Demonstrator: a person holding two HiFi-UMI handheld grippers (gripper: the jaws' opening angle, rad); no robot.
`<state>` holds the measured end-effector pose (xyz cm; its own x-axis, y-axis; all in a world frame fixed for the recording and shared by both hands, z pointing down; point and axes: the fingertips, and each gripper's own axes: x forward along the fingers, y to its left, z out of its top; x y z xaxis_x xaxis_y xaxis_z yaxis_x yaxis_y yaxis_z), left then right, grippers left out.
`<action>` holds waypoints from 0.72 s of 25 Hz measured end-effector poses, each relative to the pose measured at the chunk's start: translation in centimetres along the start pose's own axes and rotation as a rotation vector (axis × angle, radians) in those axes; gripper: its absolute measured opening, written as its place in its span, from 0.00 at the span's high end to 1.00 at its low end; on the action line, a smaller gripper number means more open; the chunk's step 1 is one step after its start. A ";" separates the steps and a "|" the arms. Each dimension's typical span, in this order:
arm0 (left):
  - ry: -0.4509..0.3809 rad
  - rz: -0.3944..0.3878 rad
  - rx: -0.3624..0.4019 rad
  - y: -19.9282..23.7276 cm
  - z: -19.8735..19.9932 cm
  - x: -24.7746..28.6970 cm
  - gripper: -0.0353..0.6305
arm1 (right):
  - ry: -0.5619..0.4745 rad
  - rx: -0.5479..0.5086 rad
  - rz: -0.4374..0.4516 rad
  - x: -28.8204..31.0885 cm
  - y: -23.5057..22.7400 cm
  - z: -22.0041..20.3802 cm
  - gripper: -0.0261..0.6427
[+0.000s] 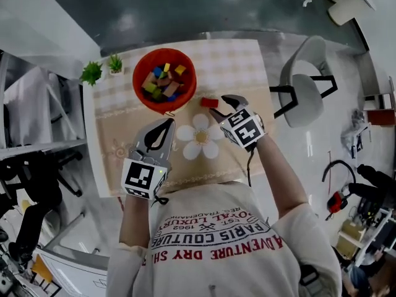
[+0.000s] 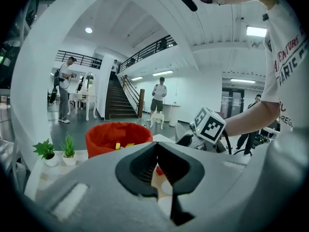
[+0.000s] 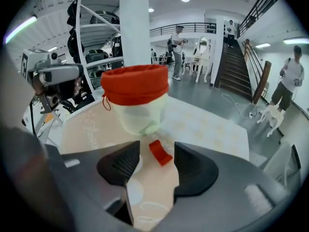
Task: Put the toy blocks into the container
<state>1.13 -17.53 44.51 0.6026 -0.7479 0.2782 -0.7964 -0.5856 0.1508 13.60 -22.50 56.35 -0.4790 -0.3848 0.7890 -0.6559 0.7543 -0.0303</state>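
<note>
The red-rimmed container (image 1: 137, 85) stands at the far side of the table with several coloured blocks inside. In the right gripper view its red rim (image 3: 135, 84) tops a pale body. One red block (image 1: 208, 102) lies on the mat just right of it. My right gripper (image 1: 216, 105) is open beside that block. From its own camera the block (image 3: 161, 153) lies just ahead of the gap of the right gripper (image 3: 157, 146), touching neither pad. My left gripper (image 1: 168, 124) hovers in front of the container, jaw tips meeting and empty. The left gripper (image 2: 155, 146) faces the container (image 2: 118, 135).
Two small potted plants (image 1: 93, 73) (image 1: 115, 62) stand at the table's far left corner. A beige mat with a white flower print (image 1: 199, 136) covers the near part of the table. A grey chair (image 1: 306, 88) stands right of the table.
</note>
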 end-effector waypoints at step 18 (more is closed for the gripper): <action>0.105 0.045 -0.087 -1.1 -5.4 3.2 0.94 | 0.113 -0.119 0.122 6.8 -1.1 -5.1 0.62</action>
<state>3.68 -17.59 50.36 0.5617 -0.7333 0.3831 -0.8264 -0.5198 0.2166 14.04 -23.23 64.86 -0.4774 -0.2299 0.8481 -0.5201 0.8519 -0.0618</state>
